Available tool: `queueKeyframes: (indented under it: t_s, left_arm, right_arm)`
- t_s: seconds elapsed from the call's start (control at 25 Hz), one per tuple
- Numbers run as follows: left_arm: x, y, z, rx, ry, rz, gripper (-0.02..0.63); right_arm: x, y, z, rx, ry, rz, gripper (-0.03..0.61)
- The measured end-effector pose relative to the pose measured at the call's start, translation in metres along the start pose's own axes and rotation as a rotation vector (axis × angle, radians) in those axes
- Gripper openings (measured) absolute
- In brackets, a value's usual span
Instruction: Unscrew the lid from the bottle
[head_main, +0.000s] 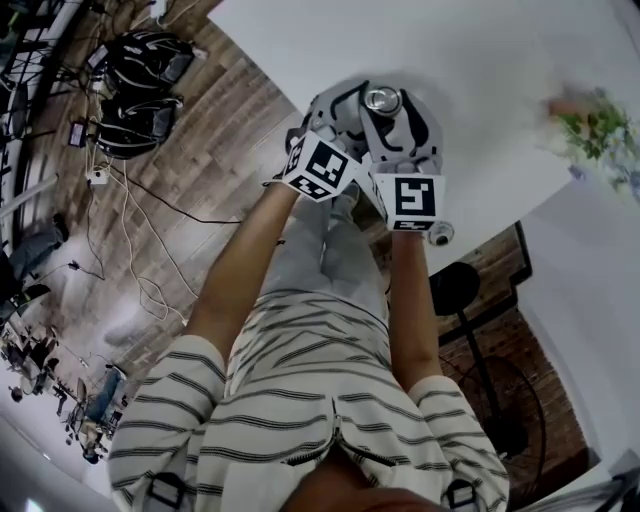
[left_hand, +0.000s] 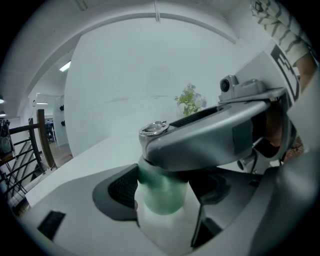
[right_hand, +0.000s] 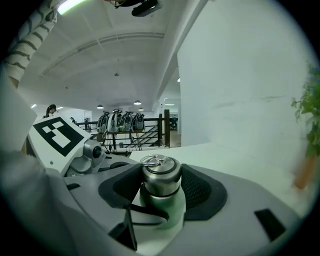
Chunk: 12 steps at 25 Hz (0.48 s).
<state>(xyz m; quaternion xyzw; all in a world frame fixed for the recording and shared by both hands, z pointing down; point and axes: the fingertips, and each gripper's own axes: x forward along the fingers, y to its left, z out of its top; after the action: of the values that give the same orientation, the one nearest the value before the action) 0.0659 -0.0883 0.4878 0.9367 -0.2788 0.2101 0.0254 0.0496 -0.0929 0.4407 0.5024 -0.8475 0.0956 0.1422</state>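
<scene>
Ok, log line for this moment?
left gripper: shut on bottle; right gripper: fingers shut on lid; lid: on bottle

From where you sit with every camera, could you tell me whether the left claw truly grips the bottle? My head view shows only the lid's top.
Observer: Yes; the left gripper view shows the left claw pressing both sides of the pale green bottle.
Operator: And the other one, please?
Observer: The right gripper view shows the right claw closed on the steel lid, above the green body.
Operator: Is the lid off?
Observer: No; it sits on the bottle's neck, its ring lying flat on top.
</scene>
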Motion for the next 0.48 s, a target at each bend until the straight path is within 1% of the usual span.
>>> queueKeyframes:
  t_s: [0.12,0.24,0.36,0.48]
  left_arm:
    - [-0.0016,0.0007,-0.0003,0.002,-0.001,-0.001,0.314]
    - [-0.0014,0.0009,-0.0003,-0.001,-0.003,-0.001,0.314]
    - [-0.0020,0.0006,-0.0002,-0.002,-0.004,-0.004,0.314]
    - [-0.0033,0.0017,-0.0001,-0.001,-0.006,-0.006,0.314]
  right_arm:
    - [0.0004,0.0015,0.0003,-0.008,-0.003,0.006,0.251]
    - [0.0001,0.0019,0.0004,-0.018,0.004,0.035,0.250]
    - [-0.0005,0.0033,0.0009,-0.046,0.014,0.085,0.250]
    - [-0.0006,0.0059,0.0014,-0.089,0.025,0.161,0.250]
